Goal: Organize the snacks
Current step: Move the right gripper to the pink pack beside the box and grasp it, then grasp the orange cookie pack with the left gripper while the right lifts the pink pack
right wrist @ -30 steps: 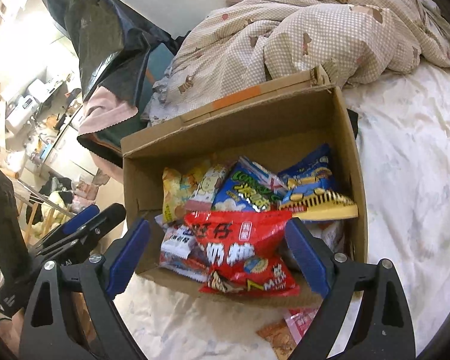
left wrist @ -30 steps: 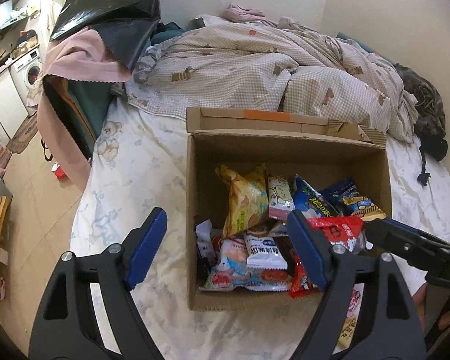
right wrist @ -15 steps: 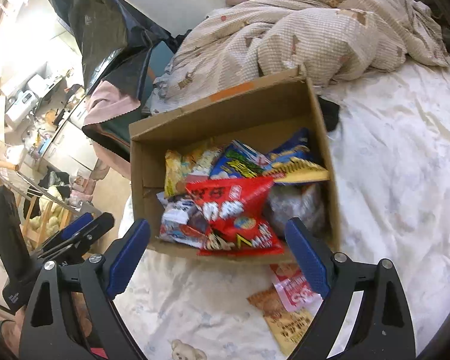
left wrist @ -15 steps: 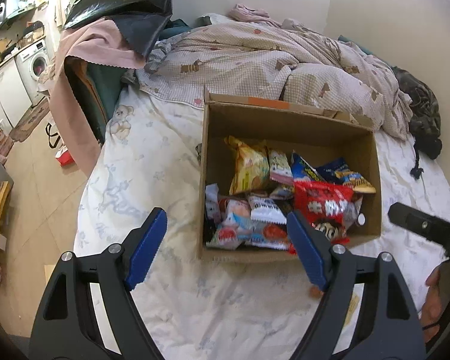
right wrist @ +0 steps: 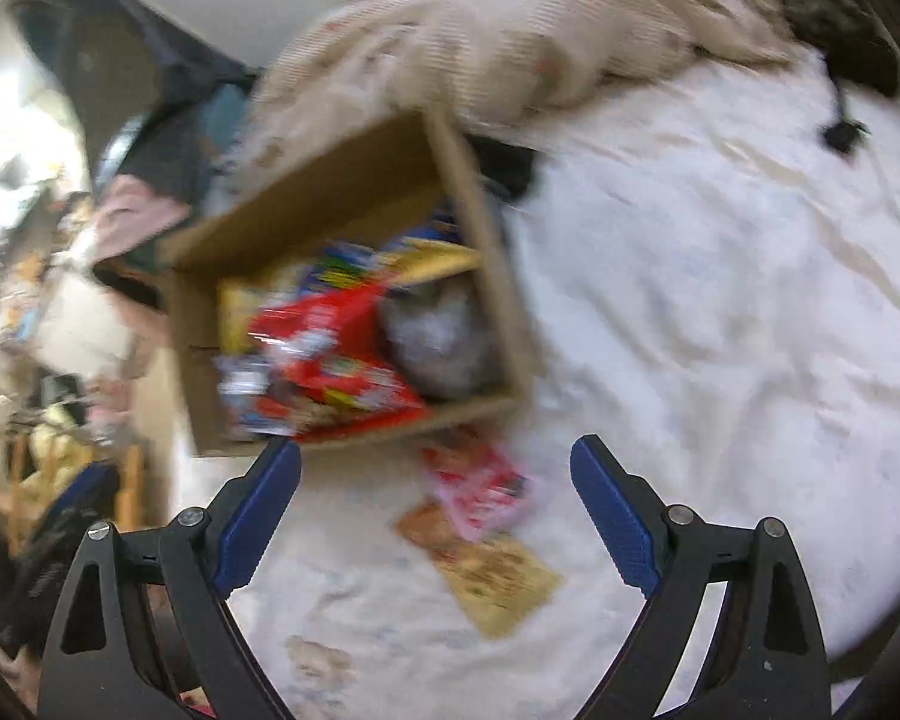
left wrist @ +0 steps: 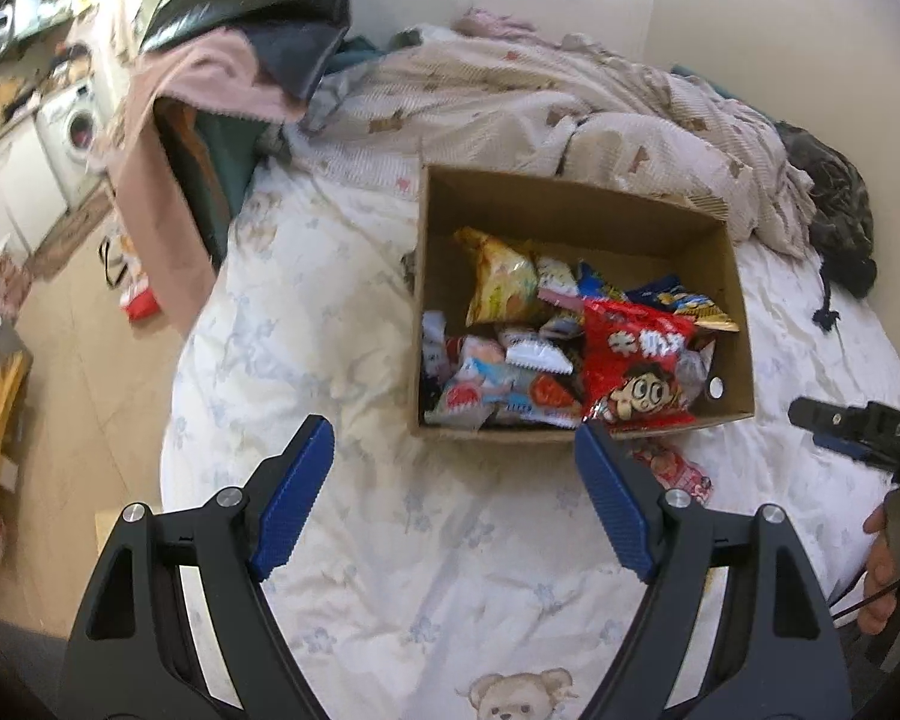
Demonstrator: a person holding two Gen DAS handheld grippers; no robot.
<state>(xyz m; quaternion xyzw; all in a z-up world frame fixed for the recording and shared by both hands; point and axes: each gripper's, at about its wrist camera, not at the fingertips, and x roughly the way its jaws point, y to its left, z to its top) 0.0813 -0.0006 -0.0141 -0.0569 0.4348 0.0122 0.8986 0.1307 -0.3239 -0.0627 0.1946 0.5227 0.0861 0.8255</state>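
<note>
Brown cardboard box (left wrist: 576, 204), a red snack bag (left wrist: 633, 360) (cartoon face printed), white bedsheet (left wrist: 438, 558) with pale blue flowers.

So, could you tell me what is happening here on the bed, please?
A person holds a pair of tongs in each hand above a bed, sorting snacks. The cardboard box on the sheet is full of packets, with a big red bag on top. Two packets lie outside on the sheet by its near wall: a pink one and a tan one. The left tongs and right tongs are both open and empty.
</note>
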